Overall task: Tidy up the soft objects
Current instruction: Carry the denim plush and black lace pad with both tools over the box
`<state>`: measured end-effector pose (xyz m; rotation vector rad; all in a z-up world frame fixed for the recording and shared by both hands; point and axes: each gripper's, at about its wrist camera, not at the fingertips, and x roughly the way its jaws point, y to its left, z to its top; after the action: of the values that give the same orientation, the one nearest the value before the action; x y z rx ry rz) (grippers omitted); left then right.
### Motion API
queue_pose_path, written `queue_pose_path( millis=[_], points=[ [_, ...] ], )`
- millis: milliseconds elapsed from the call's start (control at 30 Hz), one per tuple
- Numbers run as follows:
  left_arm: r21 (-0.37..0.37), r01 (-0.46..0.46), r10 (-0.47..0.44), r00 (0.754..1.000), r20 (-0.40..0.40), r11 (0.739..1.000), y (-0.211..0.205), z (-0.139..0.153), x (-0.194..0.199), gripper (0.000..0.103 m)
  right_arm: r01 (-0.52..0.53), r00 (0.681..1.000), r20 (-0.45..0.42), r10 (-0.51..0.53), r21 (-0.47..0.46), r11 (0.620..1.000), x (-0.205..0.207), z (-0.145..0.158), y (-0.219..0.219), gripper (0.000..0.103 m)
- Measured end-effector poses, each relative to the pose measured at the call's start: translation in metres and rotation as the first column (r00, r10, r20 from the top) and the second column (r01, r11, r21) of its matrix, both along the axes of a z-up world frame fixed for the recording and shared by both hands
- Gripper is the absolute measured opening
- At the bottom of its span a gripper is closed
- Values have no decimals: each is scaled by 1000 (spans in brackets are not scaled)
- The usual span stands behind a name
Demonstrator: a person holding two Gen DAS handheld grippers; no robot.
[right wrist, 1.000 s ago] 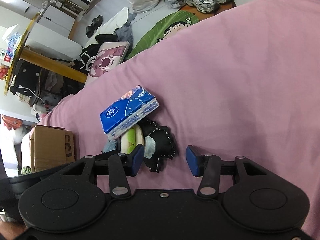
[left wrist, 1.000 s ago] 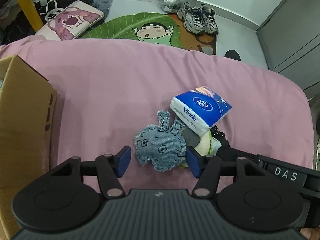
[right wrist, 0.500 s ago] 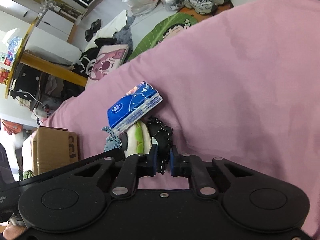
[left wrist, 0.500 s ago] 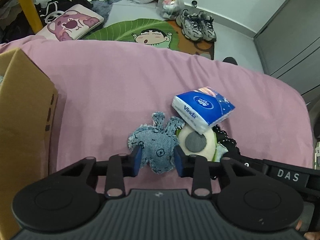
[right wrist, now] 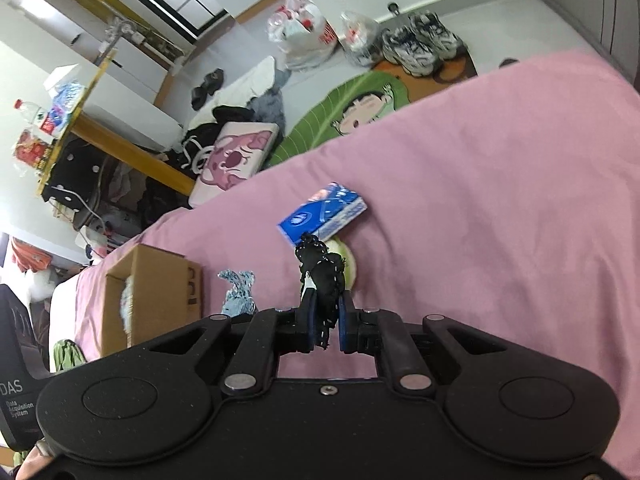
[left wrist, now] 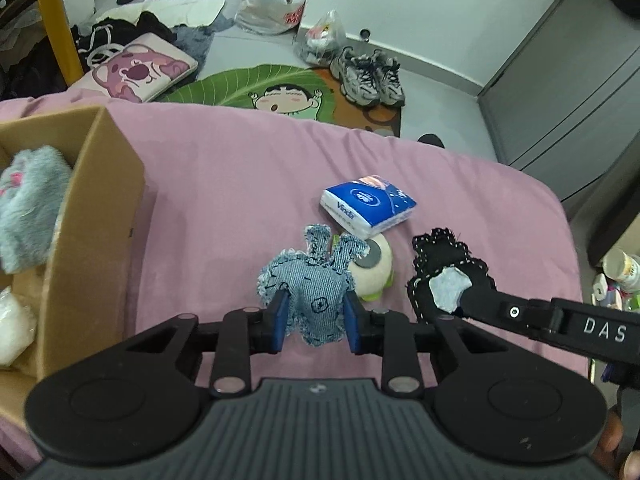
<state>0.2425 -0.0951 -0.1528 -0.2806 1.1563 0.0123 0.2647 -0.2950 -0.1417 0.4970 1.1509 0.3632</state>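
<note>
- Left wrist view: denim toy [left wrist: 310, 292] sits pinched between the blue pads of the left gripper [left wrist: 314, 316], whose jaws were wide apart a second ago and have since closed on it. It is now lifted off the pink bedcover [left wrist: 224, 184], apart from the green-and-white plush [left wrist: 374, 270] it lay against before. The blue tissue pack [left wrist: 368, 206] rests on that plush. The cardboard box [left wrist: 96, 216] at left has come further into view, a grey fluffy toy [left wrist: 28, 208] inside it. At right, the black stitched toy [left wrist: 446, 276] hangs from the other tool's tip.
- Right wrist view: the right gripper [right wrist: 325, 322] is clamped on the black stitched toy [right wrist: 322, 276], raised clear of the pile; a second ago its fingers stood open around it. The denim toy [right wrist: 239, 292] shows to the left, near the box [right wrist: 160, 296].
</note>
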Motion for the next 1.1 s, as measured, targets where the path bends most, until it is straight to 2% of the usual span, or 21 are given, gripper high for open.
queue_pose_path(
  millis=[267,667,1100],
  points=[
    [12,1,-2,999,35,1000,11,26,-30,28,-1,998,60,1,-5,1000,-21,28,16,11],
    [2,-37,36,995,89,999,54,62,-68,28,-40,988,149,40,0,999,-44,72,55,11],
    [-25,-76,79,990,120,997,118,76,-91,28,-88,974,207,89,-13,996,-53,102,116,11]
  ],
)
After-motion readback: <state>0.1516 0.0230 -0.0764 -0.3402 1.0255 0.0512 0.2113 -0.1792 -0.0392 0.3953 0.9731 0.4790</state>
